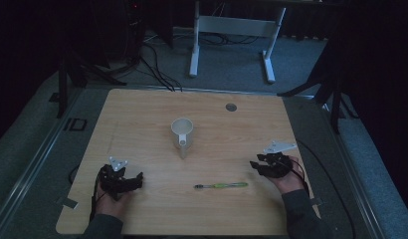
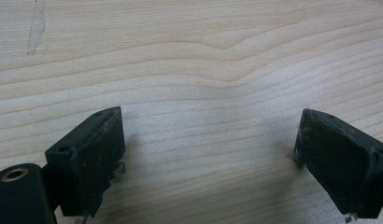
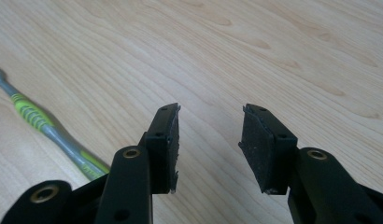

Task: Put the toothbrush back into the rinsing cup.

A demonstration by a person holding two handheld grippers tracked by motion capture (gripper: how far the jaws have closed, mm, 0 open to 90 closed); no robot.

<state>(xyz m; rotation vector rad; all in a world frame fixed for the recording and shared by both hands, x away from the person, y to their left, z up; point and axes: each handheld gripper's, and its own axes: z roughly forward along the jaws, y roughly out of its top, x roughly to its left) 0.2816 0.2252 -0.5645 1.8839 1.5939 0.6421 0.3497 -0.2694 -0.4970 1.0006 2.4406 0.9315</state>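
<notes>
A white mug (image 1: 182, 133) stands upright near the middle of the wooden table (image 1: 142, 119), its handle turned toward me. A green and grey toothbrush (image 1: 222, 185) lies flat nearer the front edge, brush head to the left. In the right gripper view the toothbrush (image 3: 45, 126) lies left of the jaws. My left gripper (image 1: 123, 178) rests at the front left, open wide, with only bare wood between its jaws (image 2: 208, 140). My right gripper (image 1: 259, 164) sits at the front right, open and holding nothing (image 3: 209, 140), just right of the toothbrush handle.
A round grey grommet (image 1: 231, 107) is set into the table's far side. Beyond the table stand a white desk frame (image 1: 232, 30) and black tripod legs (image 1: 72, 69) on grey carpet, with cables (image 1: 157, 69) trailing across it.
</notes>
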